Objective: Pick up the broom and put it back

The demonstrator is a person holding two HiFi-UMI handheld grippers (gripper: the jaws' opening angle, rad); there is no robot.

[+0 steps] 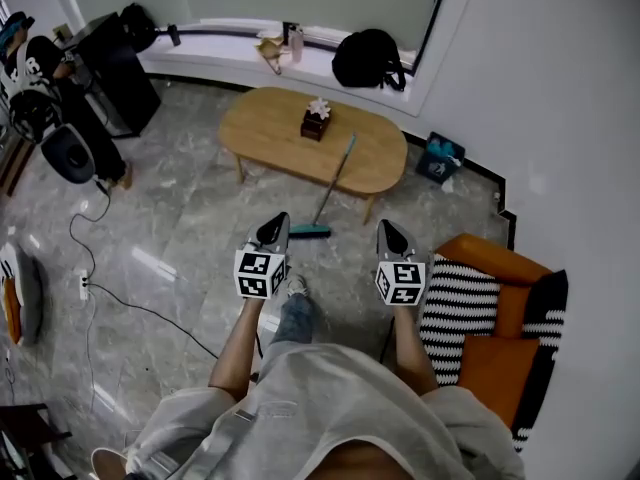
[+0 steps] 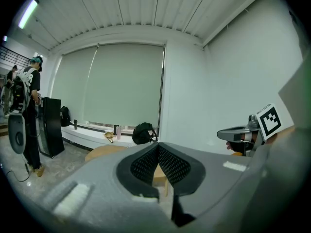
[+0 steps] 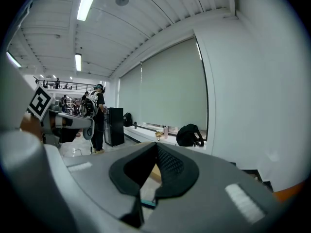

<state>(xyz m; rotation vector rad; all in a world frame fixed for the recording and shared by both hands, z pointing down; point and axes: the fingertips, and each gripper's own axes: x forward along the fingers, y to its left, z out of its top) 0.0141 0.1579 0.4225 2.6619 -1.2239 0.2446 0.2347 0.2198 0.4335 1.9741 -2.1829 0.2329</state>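
The broom [image 1: 333, 186] is ahead of me, propped against the near edge of the oval wooden table [image 1: 270, 128], towards that table's right half. It has a thin, straight teal handle and a flat, narrow teal head [image 1: 311, 231]. The head rests on the grey marbled floor [image 1: 190, 218] just on the near side of the table. From there the handle slants up, away from me and a little to the right. Its top end reaches over the tabletop. It stands free, supported only by the floor and the table edge.
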